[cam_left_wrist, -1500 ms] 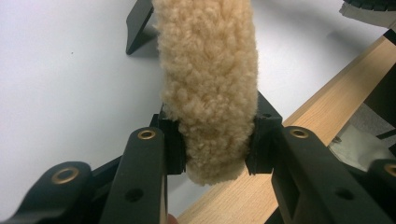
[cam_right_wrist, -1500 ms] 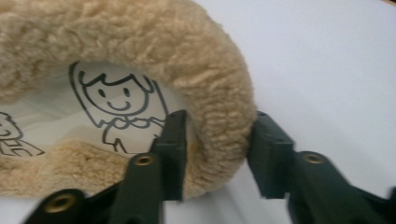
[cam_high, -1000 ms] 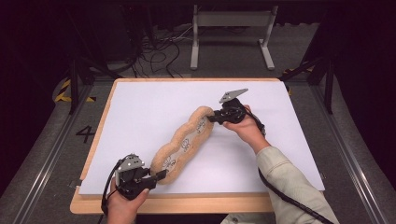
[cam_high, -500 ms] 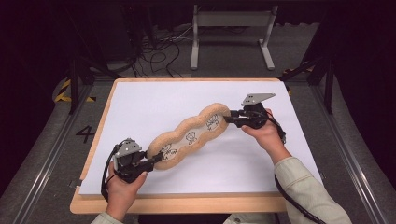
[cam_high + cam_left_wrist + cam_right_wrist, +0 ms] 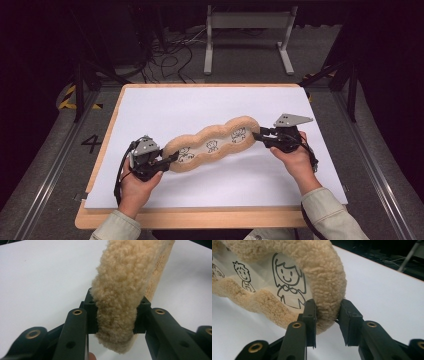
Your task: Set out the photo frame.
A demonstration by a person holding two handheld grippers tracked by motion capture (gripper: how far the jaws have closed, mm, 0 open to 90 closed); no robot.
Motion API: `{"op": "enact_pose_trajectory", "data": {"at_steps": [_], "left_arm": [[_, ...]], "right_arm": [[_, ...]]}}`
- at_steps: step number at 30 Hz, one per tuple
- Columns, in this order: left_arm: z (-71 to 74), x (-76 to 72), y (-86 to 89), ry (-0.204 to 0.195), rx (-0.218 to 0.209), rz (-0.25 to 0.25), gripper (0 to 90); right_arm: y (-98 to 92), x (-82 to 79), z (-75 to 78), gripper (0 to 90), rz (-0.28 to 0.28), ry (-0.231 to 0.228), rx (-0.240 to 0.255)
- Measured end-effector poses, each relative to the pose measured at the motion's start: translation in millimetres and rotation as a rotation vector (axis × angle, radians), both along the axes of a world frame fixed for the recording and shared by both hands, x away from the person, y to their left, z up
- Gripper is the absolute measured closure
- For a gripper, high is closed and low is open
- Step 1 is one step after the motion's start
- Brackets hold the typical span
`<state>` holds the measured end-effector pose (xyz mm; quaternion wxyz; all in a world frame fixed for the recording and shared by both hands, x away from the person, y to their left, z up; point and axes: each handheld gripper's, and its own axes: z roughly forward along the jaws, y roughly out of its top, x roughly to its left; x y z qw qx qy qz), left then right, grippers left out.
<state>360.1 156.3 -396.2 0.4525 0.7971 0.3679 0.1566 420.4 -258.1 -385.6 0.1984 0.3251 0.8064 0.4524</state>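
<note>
A long tan fleece pouch (image 5: 210,144) with a wavy rim and a clear window printed with cartoon figures hangs stretched between both hands, just above the white sheet (image 5: 200,107). My left gripper (image 5: 172,159) is shut on its lower-left end; the left gripper view has the fuzzy end (image 5: 120,295) squeezed between the two black pads. My right gripper (image 5: 257,136) is shut on the upper-right end, its pads pinching the fleece rim (image 5: 327,290) beside a drawn girl (image 5: 287,282). The pouch lies nearly level across the sheet, the window facing up.
The sheet covers a wooden board (image 5: 200,217) on a grey table. A metal stand (image 5: 247,35) and loose cables (image 5: 170,55) lie beyond the far edge. A "4" mark (image 5: 92,144) is on the table at the left.
Both hands have swung the pouch from a steep diagonal to nearly level. The right gripper went right and toward the near edge; the left gripper went right and away from the near edge.
</note>
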Motion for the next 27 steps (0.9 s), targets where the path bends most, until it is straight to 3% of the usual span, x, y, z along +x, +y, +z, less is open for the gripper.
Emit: {"op": "enact_pose_trajectory", "data": {"at_steps": [8, 14, 21, 27], "left_arm": [[-0.8, 22.0, -4.2, -0.031, 0.035, -0.118, 65.7], [-6.3, 34.3, -6.1, -0.023, 0.014, -0.141, 64.1], [-12.8, 48.1, -8.3, 0.015, 0.008, -0.157, 61.4], [-17.3, 59.0, -11.7, 0.035, -0.006, -0.185, 59.4]], "right_arm": [[-12.9, -19.5, -11.1, 69.5, -0.065, -0.012, 0.031], [-15.8, -31.1, -14.3, 69.7, -0.098, -0.013, 0.034], [-16.3, -40.1, -22.1, 69.7, -0.123, -0.007, 0.004], [-21.2, -49.0, -26.3, 69.8, -0.13, 0.013, 0.016]]}}
